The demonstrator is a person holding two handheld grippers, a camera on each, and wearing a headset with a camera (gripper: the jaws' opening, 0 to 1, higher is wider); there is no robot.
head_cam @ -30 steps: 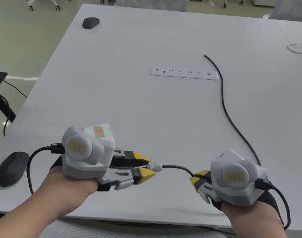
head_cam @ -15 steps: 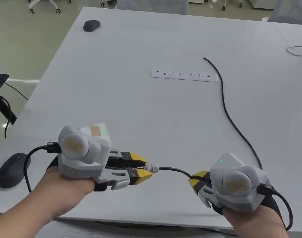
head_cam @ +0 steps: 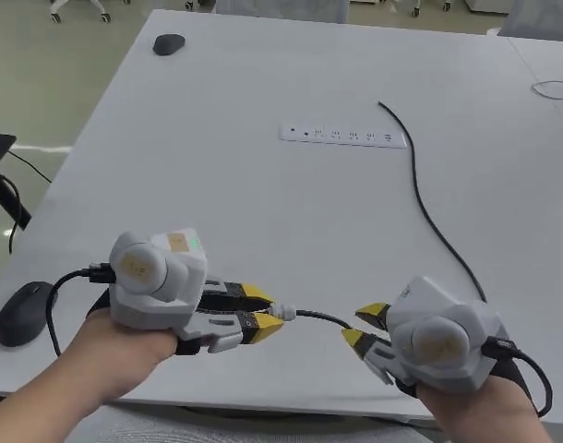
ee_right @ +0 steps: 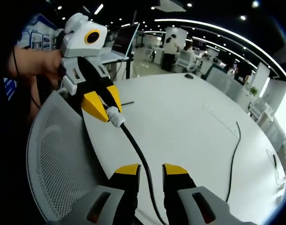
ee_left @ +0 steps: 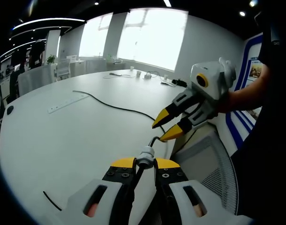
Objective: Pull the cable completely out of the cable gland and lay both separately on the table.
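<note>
A small white cable gland (head_cam: 280, 312) is pinched in my left gripper (head_cam: 268, 318), which is shut on it near the table's front edge. A thin black cable (head_cam: 323, 317) comes out of the gland and runs right, between the yellow fingertips of my right gripper (head_cam: 363, 325). That gripper is open, with its jaws spread on either side of the cable. In the left gripper view the gland (ee_left: 145, 156) sits between the tips of the left gripper (ee_left: 145, 164), and the right gripper (ee_left: 173, 123) hangs beyond. In the right gripper view the cable (ee_right: 136, 150) runs from the gland (ee_right: 116, 116) down through the right gripper (ee_right: 151, 169).
A white power strip (head_cam: 343, 137) lies mid-table with its black cord (head_cam: 429, 217) trailing to the right front. One black mouse (head_cam: 23, 312) sits at the left front edge, another (head_cam: 169, 42) at the far left. The white table (head_cam: 217, 194) ends just below the grippers.
My right gripper has opened and let go of the cable, and it sits slightly further left. The left gripper still holds the gland in the same spot.
</note>
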